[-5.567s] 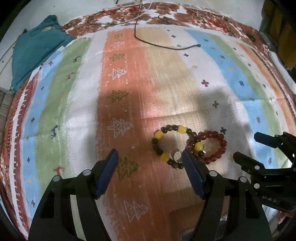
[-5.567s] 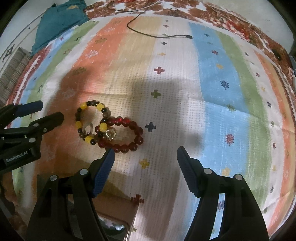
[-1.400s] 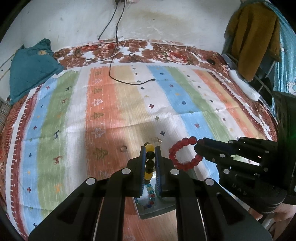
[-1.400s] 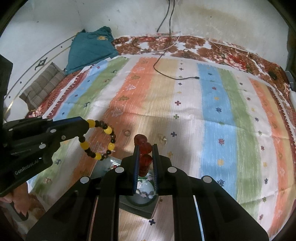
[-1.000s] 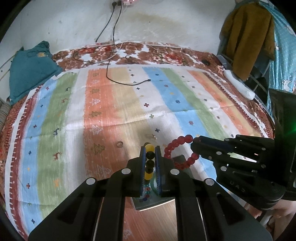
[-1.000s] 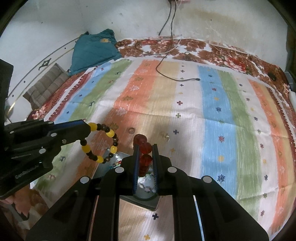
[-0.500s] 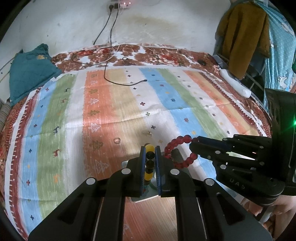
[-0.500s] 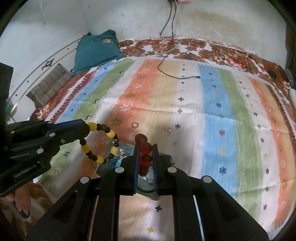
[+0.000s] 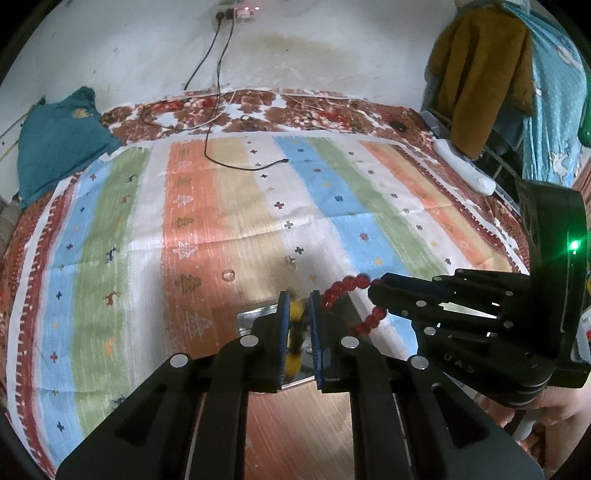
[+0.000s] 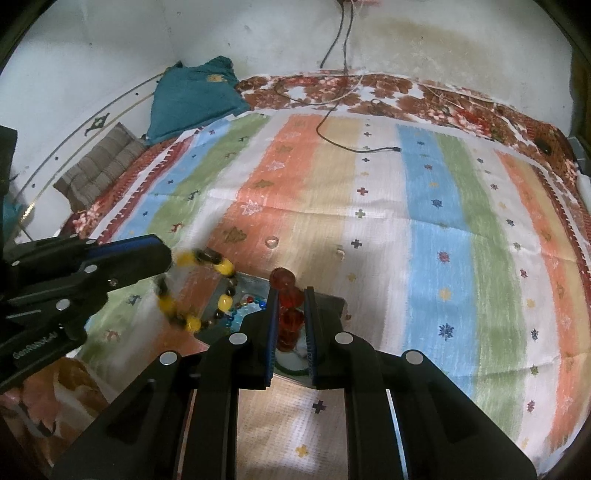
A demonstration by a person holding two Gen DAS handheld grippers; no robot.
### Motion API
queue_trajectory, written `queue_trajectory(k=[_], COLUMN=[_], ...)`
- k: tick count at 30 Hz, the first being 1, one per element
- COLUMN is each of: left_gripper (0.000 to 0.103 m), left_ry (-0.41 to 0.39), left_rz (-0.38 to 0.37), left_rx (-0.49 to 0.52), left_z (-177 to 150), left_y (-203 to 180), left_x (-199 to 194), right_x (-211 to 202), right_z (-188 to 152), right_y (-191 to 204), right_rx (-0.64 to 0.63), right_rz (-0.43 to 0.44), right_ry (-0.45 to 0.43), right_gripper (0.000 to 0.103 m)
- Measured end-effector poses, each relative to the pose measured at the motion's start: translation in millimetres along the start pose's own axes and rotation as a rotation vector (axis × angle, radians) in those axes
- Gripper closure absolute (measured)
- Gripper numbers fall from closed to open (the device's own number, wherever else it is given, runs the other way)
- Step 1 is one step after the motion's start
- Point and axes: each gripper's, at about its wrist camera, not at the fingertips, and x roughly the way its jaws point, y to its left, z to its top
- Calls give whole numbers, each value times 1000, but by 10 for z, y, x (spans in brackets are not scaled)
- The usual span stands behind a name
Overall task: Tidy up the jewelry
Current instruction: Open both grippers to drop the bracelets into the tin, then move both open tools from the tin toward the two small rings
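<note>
A striped bedspread point(image 9: 221, 206) in orange, white, blue and green bands covers most of both views, laid over a brown floral sheet point(image 9: 295, 107) along the far wall. Only the left wrist view shows the mustard garment point(image 9: 476, 74) and the light blue cloth point(image 9: 554, 92) hanging at the right edge, and the wall socket point(image 9: 236, 13) feeding the black cable point(image 9: 214, 122). Only the right wrist view shows the grey striped cushion point(image 10: 103, 166) beside the teal cloth point(image 10: 195, 99).

The right gripper point(image 10: 290, 306) is clamped on the red bead bracelet point(image 10: 286, 295); its own camera shows just 3 or so beads stacked between the blue pads. The left view shows what that hides: the rest of the red loop point(image 9: 351, 302) hanging free in an arc from the fingertips of the right gripper point(image 9: 376, 290).

The left gripper point(image 9: 298, 314) has its jaws just easing apart, with a yellow bead of the yellow and dark bracelet point(image 9: 295, 314) between them, blurred. From the right view that bracelet point(image 10: 199, 291) hangs as a full loop below the left gripper point(image 10: 162, 258), smeared by motion.

Both bracelets hang above a small metal jewelry box point(image 10: 255, 295) on the bedspread; the right view shows coloured beads point(image 10: 245, 302) inside it, while the left view shows only its rim point(image 9: 255, 317).

2 small clear rings lie on the cloth beyond the box: 1 point(image 10: 271, 242) on the orange band, 1 point(image 10: 339, 252) on the tan.
</note>
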Motion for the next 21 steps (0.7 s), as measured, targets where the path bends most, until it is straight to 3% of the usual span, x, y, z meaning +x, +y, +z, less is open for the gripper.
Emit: queue_trajectory(k=[4, 11, 21], left_gripper=[84, 64, 50], left_ry=[20, 40, 98], left_rz=[21, 54, 100], left_rx=[-13, -35, -105], left_z=[-12, -2, 73], left_y=[33, 124, 365], left_x=[23, 82, 306], right_x=[0, 96, 351], right_z=[17, 61, 174], right_y=[-62, -130, -184], right_rx=[24, 28, 19], right_rz=[-15, -35, -65], right_ry=[5, 34, 89], right_gripper=[80, 71, 61])
